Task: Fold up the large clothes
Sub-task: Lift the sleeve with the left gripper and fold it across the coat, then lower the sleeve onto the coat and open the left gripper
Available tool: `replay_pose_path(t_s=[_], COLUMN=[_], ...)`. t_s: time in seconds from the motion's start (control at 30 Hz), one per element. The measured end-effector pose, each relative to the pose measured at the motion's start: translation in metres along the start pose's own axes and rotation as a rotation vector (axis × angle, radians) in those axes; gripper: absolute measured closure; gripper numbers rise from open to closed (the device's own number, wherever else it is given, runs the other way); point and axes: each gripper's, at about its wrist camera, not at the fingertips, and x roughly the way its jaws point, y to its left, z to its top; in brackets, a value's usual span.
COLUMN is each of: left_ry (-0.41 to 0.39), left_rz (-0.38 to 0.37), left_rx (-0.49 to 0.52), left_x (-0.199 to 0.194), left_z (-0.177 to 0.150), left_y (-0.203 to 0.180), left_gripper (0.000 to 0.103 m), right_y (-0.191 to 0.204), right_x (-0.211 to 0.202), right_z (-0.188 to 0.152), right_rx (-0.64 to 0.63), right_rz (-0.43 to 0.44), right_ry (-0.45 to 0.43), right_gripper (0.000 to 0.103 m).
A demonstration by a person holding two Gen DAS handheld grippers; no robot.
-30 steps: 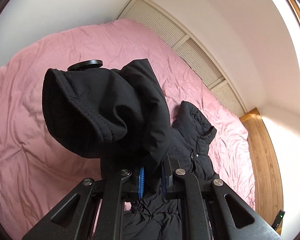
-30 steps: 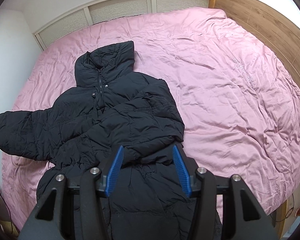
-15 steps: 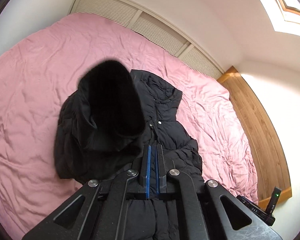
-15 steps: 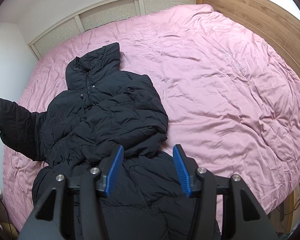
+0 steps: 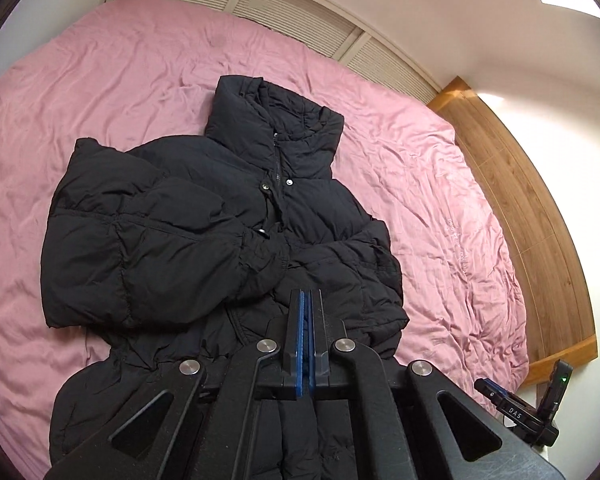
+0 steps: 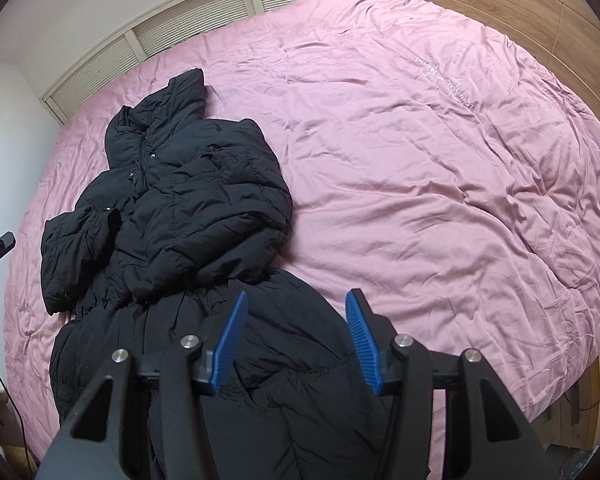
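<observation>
Black coat [image 5: 228, 248] now has both sleeves folded across; our left gripper [image 5: 305, 304] has released and closed empty, our right gripper [image 6: 296, 320] gapes.

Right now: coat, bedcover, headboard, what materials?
Coat: looks like matte black synthetic shell with padding; puffy stitched panels, metal-looking snaps. Bedcover: pink woven fabric, probably cotton, soft creases, faint sheen. Headboard: wood or wood-look laminate, visible grain, smooth finish.

This is a bedroom in a home: a large bed with a wrinkled pink duvet [image 6: 420, 168], a wooden headboard [image 5: 540, 216], white louvred panels [image 6: 172, 32] along the plain white wall
</observation>
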Motion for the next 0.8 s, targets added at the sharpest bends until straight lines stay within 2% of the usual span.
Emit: replay_pose_path(t_s=[0.17, 0.33, 0.53, 0.67, 0.8], left_ry=[-0.004, -0.018, -0.041, -0.064, -0.077], left_rz=[0.071, 0.140, 0.216, 0.253, 0.262], left_rx=[-0.034, -0.066, -0.037, 0.000, 0.030], left_x=[0.008, 0.008, 0.007, 0.009, 0.017], left_z=[-0.005, 0.003, 0.027, 0.048, 0.068], left_y=[0.020, 0.058, 0.101, 0.125, 0.147], left_gripper=[0.101, 0.095, 0.089, 0.080, 0.076], right_y=[0.004, 0.040, 0.134, 0.218, 0.305], right_x=[0.016, 0.038, 0.071, 0.094, 0.116], right_z=[0.003, 0.014, 0.031, 0.044, 0.052], right_rx=[-0.029, -0.119, -0.293, -0.420, -0.549], right_rz=[0.005, 0.032, 0.117, 0.189, 0.260], right_ry=[0.016, 0.036, 0.051, 0.042, 0.027], right_gripper=[0.053, 0.053, 0.053, 0.053, 0.053])
